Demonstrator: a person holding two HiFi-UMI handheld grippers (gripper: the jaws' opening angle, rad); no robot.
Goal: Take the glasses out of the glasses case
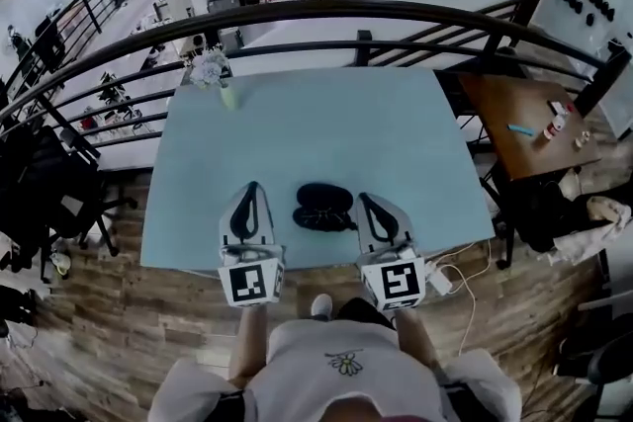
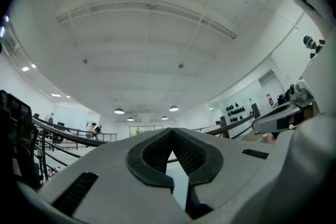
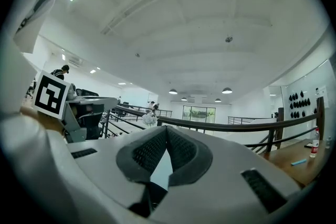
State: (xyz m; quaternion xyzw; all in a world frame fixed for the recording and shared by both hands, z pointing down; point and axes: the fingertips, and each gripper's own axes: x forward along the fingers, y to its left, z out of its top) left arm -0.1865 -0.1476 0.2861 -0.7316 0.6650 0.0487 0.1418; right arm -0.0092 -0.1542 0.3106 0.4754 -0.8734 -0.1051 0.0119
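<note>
**Position.** The black oval glasses case (image 1: 324,198) lies at lower centre of the head view, on the pale blue rectangular desk (image 1: 297,128), close to the desk's lower edge. The white left gripper (image 1: 250,188) stands just left of the case and the white right gripper (image 1: 366,201) just right of it. Neither touches the case.

**Jaws.** In each gripper view the jaws are together at the tips, with nothing between them.

**Hazards.**
- With the jaws together, neither gripper can take hold. A forward push in this state would shove the case, not grip it.
- The desk top looks smooth and matte and the case is rounded. A one-sided contact would probably slide or spin the case, and the desk's lower edge is near enough for it to fall.
- The case shows as two dark lobes, one above the other. It may be an opened clamshell, but the view is too small to confirm this. The glasses cannot be made out separately.
- If the case has a sprung hinge, an unsupported lid could close on the jaws.
- Glasses are thin and rigid. Clamping across a lens or pulling on one temple arm risks scratching or bending.

**Materials.** The jaw pads are black and ribbed, set in hard, smooth white shells. This texture should hold a slim frame well, but less well on a curved case shell.
</note>
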